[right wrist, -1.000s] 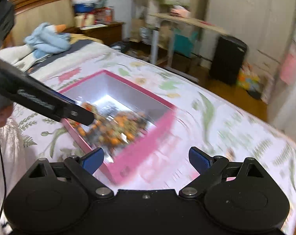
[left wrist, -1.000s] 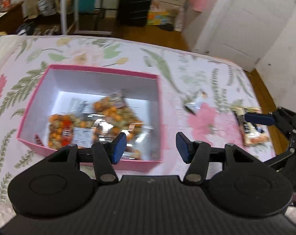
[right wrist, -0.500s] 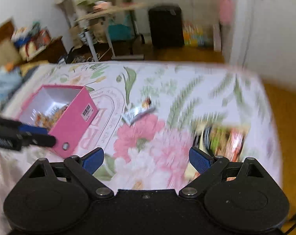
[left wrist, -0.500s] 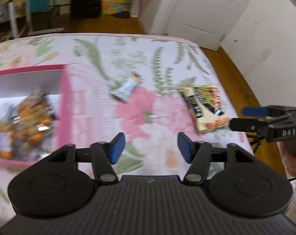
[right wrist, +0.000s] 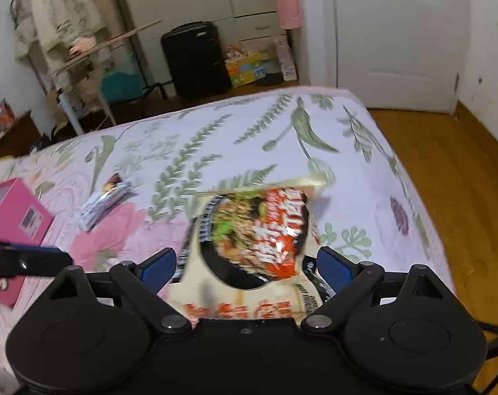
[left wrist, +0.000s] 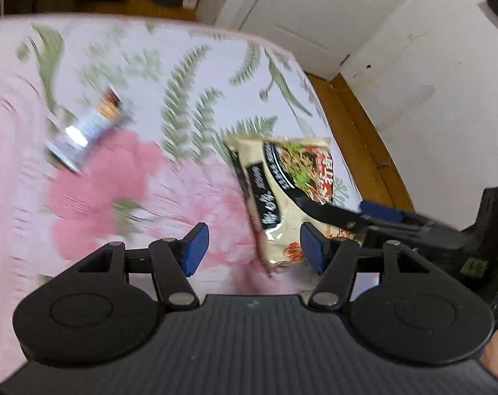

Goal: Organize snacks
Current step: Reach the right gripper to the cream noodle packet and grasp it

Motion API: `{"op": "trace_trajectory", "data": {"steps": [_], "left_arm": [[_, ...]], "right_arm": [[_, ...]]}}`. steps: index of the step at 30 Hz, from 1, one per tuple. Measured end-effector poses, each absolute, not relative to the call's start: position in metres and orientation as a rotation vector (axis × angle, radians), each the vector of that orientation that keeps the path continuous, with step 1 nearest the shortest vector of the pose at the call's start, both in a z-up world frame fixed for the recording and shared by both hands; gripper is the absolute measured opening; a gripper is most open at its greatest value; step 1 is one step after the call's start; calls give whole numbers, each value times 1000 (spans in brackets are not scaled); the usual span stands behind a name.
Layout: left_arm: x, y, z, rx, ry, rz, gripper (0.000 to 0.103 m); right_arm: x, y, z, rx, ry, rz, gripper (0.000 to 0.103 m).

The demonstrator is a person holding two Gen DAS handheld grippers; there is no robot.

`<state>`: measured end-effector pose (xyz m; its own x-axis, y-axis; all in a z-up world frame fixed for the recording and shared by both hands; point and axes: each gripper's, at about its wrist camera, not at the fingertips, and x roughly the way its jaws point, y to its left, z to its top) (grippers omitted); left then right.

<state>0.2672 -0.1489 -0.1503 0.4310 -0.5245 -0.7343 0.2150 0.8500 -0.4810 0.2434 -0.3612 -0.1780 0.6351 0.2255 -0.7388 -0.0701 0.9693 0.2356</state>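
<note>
A cream instant-noodle packet point(right wrist: 249, 230) with a red and black print lies on the floral bedsheet near the bed's right corner. My right gripper point(right wrist: 245, 268) hangs over its near end, open, with the packet between the two blue pads and a small gap on the left side. In the left wrist view the same noodle packet point(left wrist: 281, 191) lies just right of my left gripper point(left wrist: 253, 247), which is open and empty. The right gripper point(left wrist: 329, 204) reaches in over the packet from the right. A small silver snack packet point(left wrist: 81, 135) lies blurred further left.
The pink box point(right wrist: 15, 210) stands at the left, with a left gripper finger point(right wrist: 35, 260) in front of it and the small silver packet point(right wrist: 105, 204) between box and noodles. The bed edge and wooden floor point(right wrist: 446, 181) are close on the right.
Both grippers swung away from the pink box toward the bed's right corner and came lower. The box left the left wrist view. The noodle packet now lies between the right gripper's fingers.
</note>
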Motion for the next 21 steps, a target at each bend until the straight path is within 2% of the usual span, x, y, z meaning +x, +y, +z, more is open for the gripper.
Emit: {"op": "trace_trajectory", "data": {"steps": [7, 12, 18, 21], "left_arm": [[298, -193, -195, -358, 1064, -443, 61], [313, -184, -216, -558, 1124, -491, 62], [329, -175, -232, -695, 1167, -524, 61], [334, -174, -238, -773, 1220, -562, 62]], "right_arm": [[258, -373, -203, 205, 928, 125, 95], [265, -403, -227, 482, 1001, 206, 96], [275, -402, -235, 443, 929, 266, 98], [274, -401, -230, 429, 931, 289, 91]]}}
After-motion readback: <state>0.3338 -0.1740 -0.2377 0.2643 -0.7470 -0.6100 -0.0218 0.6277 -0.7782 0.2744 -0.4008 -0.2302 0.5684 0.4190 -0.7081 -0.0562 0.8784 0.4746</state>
